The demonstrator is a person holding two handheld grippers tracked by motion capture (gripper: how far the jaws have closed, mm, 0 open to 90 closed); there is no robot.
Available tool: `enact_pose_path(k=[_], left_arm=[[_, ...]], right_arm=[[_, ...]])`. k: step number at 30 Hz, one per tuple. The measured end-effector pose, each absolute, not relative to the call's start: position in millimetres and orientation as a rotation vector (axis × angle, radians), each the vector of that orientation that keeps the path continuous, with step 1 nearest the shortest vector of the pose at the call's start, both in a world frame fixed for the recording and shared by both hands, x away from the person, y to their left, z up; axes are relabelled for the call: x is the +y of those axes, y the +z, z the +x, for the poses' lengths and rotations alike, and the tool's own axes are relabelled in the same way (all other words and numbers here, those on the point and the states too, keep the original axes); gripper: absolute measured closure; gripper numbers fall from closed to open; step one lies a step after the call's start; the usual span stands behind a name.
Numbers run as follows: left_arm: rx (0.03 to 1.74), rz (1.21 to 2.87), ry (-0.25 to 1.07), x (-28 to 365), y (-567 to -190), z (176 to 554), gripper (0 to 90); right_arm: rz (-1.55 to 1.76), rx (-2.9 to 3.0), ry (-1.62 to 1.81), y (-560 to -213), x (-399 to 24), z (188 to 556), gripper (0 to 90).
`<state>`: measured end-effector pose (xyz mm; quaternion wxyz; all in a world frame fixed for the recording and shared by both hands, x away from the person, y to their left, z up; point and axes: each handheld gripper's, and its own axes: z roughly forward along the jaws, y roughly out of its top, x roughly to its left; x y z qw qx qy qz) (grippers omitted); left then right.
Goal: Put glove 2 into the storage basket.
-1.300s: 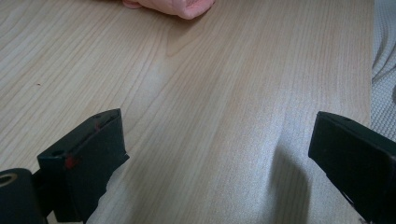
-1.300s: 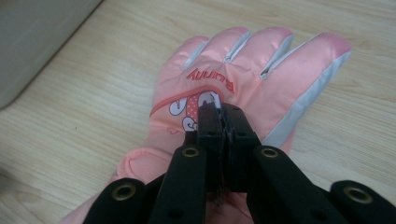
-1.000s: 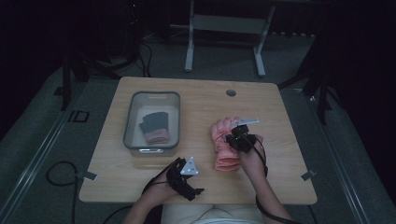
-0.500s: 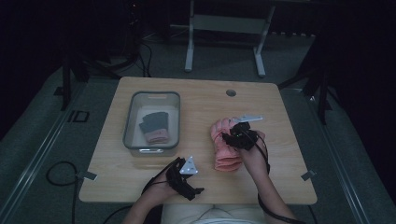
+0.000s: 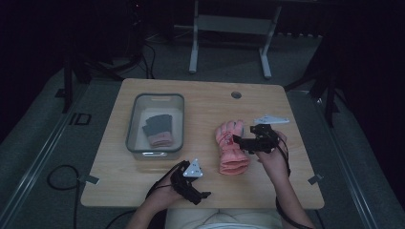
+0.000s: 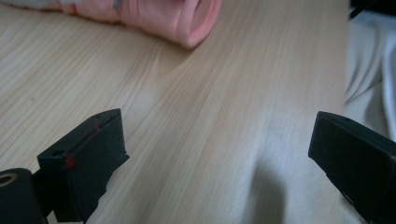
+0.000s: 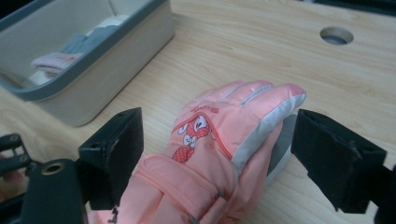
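A pink ski glove (image 5: 232,145) with a cartoon patch lies flat on the wooden table (image 5: 200,114), fingers pointing away from the person. My right gripper (image 5: 239,140) hovers just above its right side. In the right gripper view the glove (image 7: 219,154) lies below and between the jaws of the right gripper (image 7: 219,126); they have just been opening, stand wide, and the pads touch nothing. My left gripper (image 5: 199,192) rests near the table's front edge. In its own view the left gripper (image 6: 217,123) is open over bare wood, with the glove's cuff (image 6: 177,18) farther off.
A grey plastic bin (image 5: 155,97) stands left of the glove and holds a dark grey glove (image 5: 157,125) and a pink one (image 5: 161,138). A round cable hole (image 5: 236,95) sits at the table's far side. The person's lap lies beyond the front edge.
The right gripper has opened, let go of the pink glove and risen a little. The glove now lies flat. The left gripper has not moved.
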<state>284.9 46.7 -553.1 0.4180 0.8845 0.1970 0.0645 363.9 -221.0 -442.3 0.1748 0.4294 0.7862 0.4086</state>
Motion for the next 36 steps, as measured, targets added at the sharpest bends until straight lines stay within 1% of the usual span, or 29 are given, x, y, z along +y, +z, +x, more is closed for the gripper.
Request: enact_pose_path(k=[6, 10, 15, 16, 18, 19, 20, 21, 22, 23, 24, 25, 26, 28, 32, 34, 36], left_arm=[[0.551, 2.155, 0.155, 44.9, -538.4, 283.0, 3.3], [0.566, 2.133, 0.213, 41.5, -524.3, 279.4, 3.4], [0.598, 2.062, 0.248, 38.1, -501.5, 283.8, 3.5], [0.611, 2.063, 0.260, 36.9, -497.4, 286.4, 3.5], [0.611, 2.063, 0.260, 36.9, -497.4, 286.4, 3.6], [0.647, 2.054, 0.304, 32.7, -485.7, 296.6, 4.1], [0.658, 2.049, 0.311, 31.6, -483.2, 299.3, 4.1], [0.658, 2.049, 0.311, 31.6, -483.2, 299.3, 4.5], [0.707, 2.024, 0.328, 29.5, -476.4, 309.1, 4.6], [0.739, 2.007, 0.330, 28.5, -473.9, 314.3, 5.8], [0.763, 1.999, 0.329, 27.7, -472.2, 318.5, 6.5], [0.797, 1.991, 0.355, 26.0, -469.3, 325.0, 7.7], [0.814, 1.990, 0.385, 24.2, -467.1, 330.0, 10.0], [0.845, 1.976, 0.373, 21.1, -463.9, 342.3, 10.6], [0.925, 1.978, 0.300, 10.2, -466.1, 368.0, 11.1], [0.942, 1.973, 0.290, 8.1, -468.0, 372.0, 11.5], [1.006, 2.014, 0.279, -3.5, -478.9, 385.9, 11.8]], right_arm=[[1.119, 2.219, 1.205, -433.3, -236.3, 359.9, 14.0], [0.977, 2.205, 1.140, -430.2, -244.9, 355.2, 13.8], [1.004, 2.204, 1.179, -428.5, -256.7, 358.3, 13.2], [1.022, 2.201, 1.174, -428.6, -257.7, 359.9, 12.0], [1.039, 2.195, 1.181, -428.7, -258.1, 361.0, 12.0], [1.060, 2.216, 1.235, -429.8, -256.1, 362.9, 9.9], [1.057, 2.227, 1.220, -430.9, -253.5, 363.5, 10.1], [1.055, 2.227, 1.208, -431.8, -251.5, 363.8, 15.6], [1.062, 2.243, 1.199, -433.3, -249.5, 365.3, 26.2], [1.092, 2.275, 1.181, -435.5, -247.9, 368.6, 45.2], [1.110, 2.282, 1.163, -437.2, -246.6, 371.1, 56.6], [1.127, 2.284, 1.156, -439.1, -245.1, 373.6, 60.9], [1.143, 2.301, 1.138, -442.4, -241.8, 378.1, 67.9], [1.166, 2.310, 1.113, -448.1, -234.1, 385.7, 66.7], [1.164, 2.315, 1.062, -457.0, -220.1, 396.0, 60.3], [1.172, 2.313, 1.030, -462.5, -217.3, 399.3, 54.7], [1.196, 2.340, 1.010, -470.3, -217.4, 401.5, 48.1]])
